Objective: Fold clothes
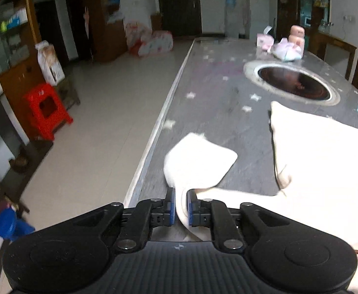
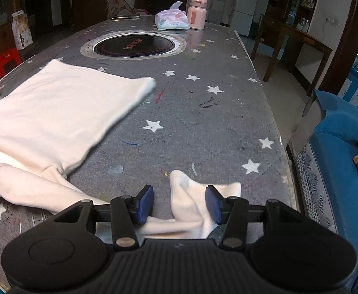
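left gripper [image 1: 181,204]: jaws nearly closed, pinching left sleeve [image 1: 198,161] at table's [image 1: 215,103] left edge
right gripper [image 2: 179,202]: jaws wide, right sleeve [image 2: 193,196] lying loose between, not gripped
sweater [image 2: 56,107]: cream, body flat mid-table, sleeves toward near edge
risk: right closes on thin fold, sleeve slips; left pull drags body askew

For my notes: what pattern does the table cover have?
Grey table cover with scattered white stars; clearest in the right wrist view.
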A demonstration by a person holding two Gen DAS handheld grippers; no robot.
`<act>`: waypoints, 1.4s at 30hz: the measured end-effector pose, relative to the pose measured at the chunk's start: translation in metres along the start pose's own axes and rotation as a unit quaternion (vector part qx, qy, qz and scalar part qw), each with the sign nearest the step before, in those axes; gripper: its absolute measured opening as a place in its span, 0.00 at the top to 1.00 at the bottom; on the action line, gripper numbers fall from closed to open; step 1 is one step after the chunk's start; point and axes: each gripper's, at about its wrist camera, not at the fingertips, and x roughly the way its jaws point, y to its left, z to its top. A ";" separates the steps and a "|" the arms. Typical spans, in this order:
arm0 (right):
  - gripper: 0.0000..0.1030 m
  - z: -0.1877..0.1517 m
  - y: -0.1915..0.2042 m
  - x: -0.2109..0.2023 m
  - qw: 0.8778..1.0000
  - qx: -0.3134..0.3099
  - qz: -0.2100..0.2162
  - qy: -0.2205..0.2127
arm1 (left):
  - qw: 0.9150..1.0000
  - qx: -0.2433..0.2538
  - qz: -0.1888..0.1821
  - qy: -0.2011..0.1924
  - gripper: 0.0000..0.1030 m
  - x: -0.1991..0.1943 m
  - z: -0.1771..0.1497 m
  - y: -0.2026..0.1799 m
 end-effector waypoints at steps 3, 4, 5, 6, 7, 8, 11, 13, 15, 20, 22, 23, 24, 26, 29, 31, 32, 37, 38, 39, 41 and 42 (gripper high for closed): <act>0.53 0.006 0.003 -0.002 1.000 -0.008 0.005 -0.005 | 1.000 0.004 -0.013 -0.011 0.64 -0.005 0.008 0.000; 0.53 0.009 0.004 -0.003 1.000 -0.009 0.009 -0.008 | 1.000 0.009 -0.012 -0.018 0.50 -0.009 0.011 -0.002; 0.53 0.012 0.004 -0.003 1.000 -0.010 0.014 -0.011 | 0.999 0.014 -0.013 -0.026 0.44 -0.011 0.015 -0.004; 0.53 0.014 0.005 -0.004 1.000 -0.010 0.019 -0.012 | 0.999 0.020 -0.017 -0.035 0.44 -0.013 0.020 -0.009; 0.54 0.018 0.007 -0.003 1.000 -0.012 0.025 -0.014 | 0.999 0.026 -0.024 -0.040 0.44 -0.013 0.025 -0.014; 0.54 0.022 0.009 -0.003 0.999 -0.015 0.033 -0.015 | 0.998 0.034 -0.034 -0.041 0.44 -0.010 0.030 -0.020; 0.55 0.037 0.014 0.003 0.998 -0.017 0.054 -0.022 | 0.996 0.058 -0.059 -0.041 0.44 0.003 0.043 -0.042; 0.57 0.047 0.015 0.011 0.997 -0.009 0.070 -0.025 | 0.995 0.067 -0.065 -0.033 0.48 0.018 0.053 -0.058; 0.61 0.058 0.017 0.020 0.996 -0.002 0.085 -0.028 | 0.994 0.070 -0.078 -0.022 0.50 0.038 0.064 -0.074; 0.63 0.079 0.022 0.046 0.994 0.015 0.108 -0.020 | 0.992 0.100 -0.079 -0.020 0.48 0.074 0.082 -0.105; 0.63 0.086 0.024 0.057 0.994 0.022 0.111 -0.015 | 0.991 0.114 -0.073 -0.023 0.49 0.086 0.088 -0.116; 0.63 0.089 0.025 0.063 0.993 0.025 0.112 -0.012 | 0.990 0.117 -0.070 -0.020 0.50 0.092 0.090 -0.119; 0.64 0.092 0.026 0.069 0.993 0.029 0.113 -0.009 | 0.990 0.120 -0.072 -0.015 0.53 0.098 0.093 -0.122; 0.65 0.098 0.028 0.077 0.993 0.029 0.116 -0.007 | 0.989 0.123 -0.077 -0.006 0.77 0.108 0.096 -0.126; 0.69 0.108 0.033 0.092 0.993 0.022 0.117 0.001 | 0.988 0.131 -0.083 -0.001 0.94 0.117 0.101 -0.132; 0.89 0.113 0.036 0.097 0.993 0.012 0.117 0.002 | 0.987 0.138 -0.083 -0.003 0.96 0.120 0.104 -0.136; 0.95 0.115 0.037 0.100 0.993 0.007 0.117 0.002 | 0.986 0.142 -0.082 -0.004 0.97 0.122 0.105 -0.139; 0.97 0.133 0.044 0.110 0.995 -0.030 0.098 -0.003 | 0.986 0.151 -0.067 -0.007 1.00 0.138 0.118 -0.148; 0.97 0.138 0.044 0.113 0.995 -0.035 0.092 -0.004 | 0.987 0.150 -0.064 -0.006 1.00 0.142 0.122 -0.150; 0.97 0.142 0.043 0.116 0.996 -0.039 0.085 -0.006 | 0.987 0.149 -0.061 -0.006 1.00 0.148 0.127 -0.153; 0.97 0.153 0.040 0.125 0.997 -0.044 0.067 -0.013 | 0.988 0.147 -0.055 -0.006 1.00 0.158 0.136 -0.157; 0.97 0.159 0.038 0.129 0.997 -0.047 0.058 -0.016 | 0.988 0.146 -0.051 -0.006 1.00 0.163 0.140 -0.159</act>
